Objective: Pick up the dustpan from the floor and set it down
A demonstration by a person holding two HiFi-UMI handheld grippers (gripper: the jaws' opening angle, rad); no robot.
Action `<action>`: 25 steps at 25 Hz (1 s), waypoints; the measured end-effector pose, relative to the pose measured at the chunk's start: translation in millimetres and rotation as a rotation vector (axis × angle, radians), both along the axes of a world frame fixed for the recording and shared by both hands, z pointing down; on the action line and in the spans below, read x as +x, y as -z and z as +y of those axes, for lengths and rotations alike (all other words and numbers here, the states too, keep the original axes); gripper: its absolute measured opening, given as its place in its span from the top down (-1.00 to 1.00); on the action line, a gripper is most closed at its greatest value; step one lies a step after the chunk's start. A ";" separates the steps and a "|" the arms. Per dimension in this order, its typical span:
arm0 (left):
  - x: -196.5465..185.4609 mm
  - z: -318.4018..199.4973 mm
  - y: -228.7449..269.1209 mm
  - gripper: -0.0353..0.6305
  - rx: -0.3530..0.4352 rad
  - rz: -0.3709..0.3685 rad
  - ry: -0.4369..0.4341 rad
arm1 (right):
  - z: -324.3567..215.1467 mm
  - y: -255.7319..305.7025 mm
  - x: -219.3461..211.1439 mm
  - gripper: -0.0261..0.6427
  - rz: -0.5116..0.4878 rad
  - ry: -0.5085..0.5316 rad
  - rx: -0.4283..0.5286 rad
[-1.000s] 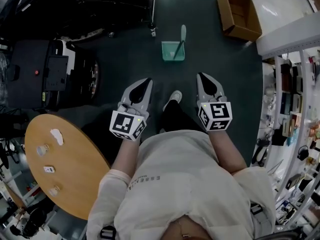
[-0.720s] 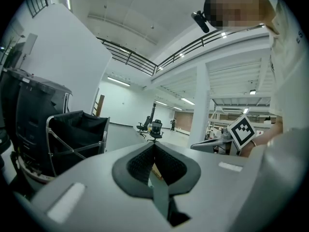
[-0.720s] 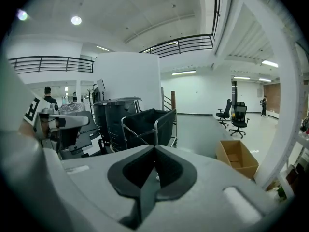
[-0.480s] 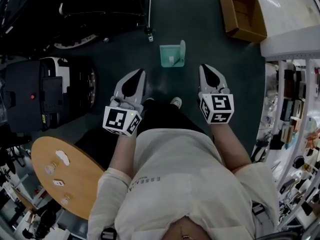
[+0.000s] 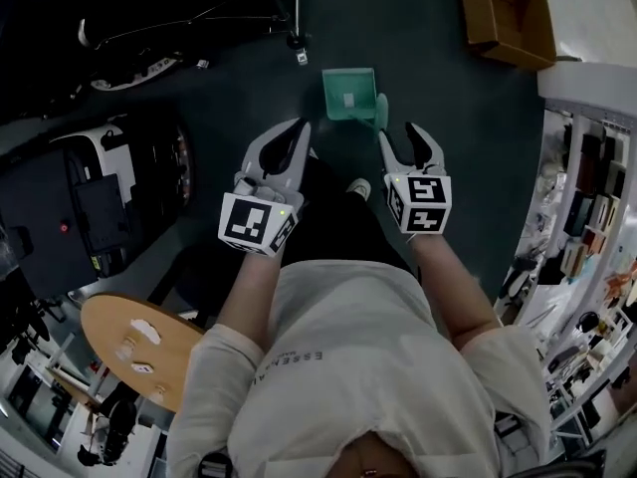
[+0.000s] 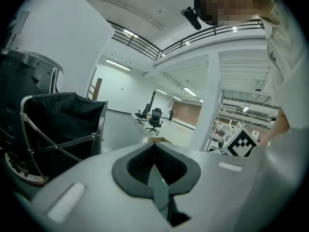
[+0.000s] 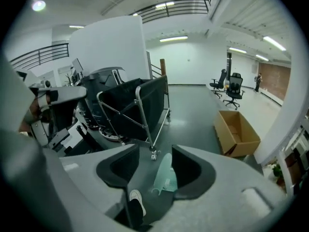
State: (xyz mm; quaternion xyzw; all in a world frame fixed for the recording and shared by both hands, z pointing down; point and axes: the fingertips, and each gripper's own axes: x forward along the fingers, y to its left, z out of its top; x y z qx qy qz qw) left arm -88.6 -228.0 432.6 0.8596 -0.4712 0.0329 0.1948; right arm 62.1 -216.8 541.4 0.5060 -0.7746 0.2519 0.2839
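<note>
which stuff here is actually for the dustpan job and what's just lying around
For the job: green dustpan on the floor; right gripper, jaws opening, nothing between them yet; left gripper, shut.
Lying about: cardboard box; round wooden table; black cart; shelving.

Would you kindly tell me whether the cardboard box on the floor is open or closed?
Open: the cardboard box has no flaps over its top, and its inside shows.

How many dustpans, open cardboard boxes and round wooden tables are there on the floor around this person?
Green dustpan: 1
Open cardboard box: 1
Round wooden table: 1
Total: 3
</note>
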 end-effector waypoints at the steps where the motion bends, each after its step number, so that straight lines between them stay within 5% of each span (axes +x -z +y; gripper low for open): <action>1: -0.6 -6.8 -10.1 0.84 -0.009 -0.001 -0.004 | -4.9 -15.7 -1.4 0.32 0.009 -0.012 -0.030; 8: 8.0 -40.6 -82.5 0.84 -0.025 -0.060 -0.067 | -39.5 -106.0 -1.0 0.23 0.106 -0.026 -0.149; 16: 3.0 -41.8 -136.5 0.84 -0.106 -0.051 -0.029 | -42.2 -171.0 -13.3 0.24 0.103 0.000 -0.311; 18: 1.6 -39.1 -137.1 0.84 -0.103 -0.038 -0.020 | -37.7 -180.1 -18.4 0.30 0.099 0.014 -0.338; 20: 3.8 -34.9 -135.2 0.84 -0.095 -0.030 -0.029 | -35.8 -183.1 -18.7 0.66 0.086 0.005 -0.344; 25: 3.4 -29.0 -119.0 0.84 -0.062 -0.047 -0.047 | -33.5 -175.8 -9.7 0.83 0.062 -0.035 -0.348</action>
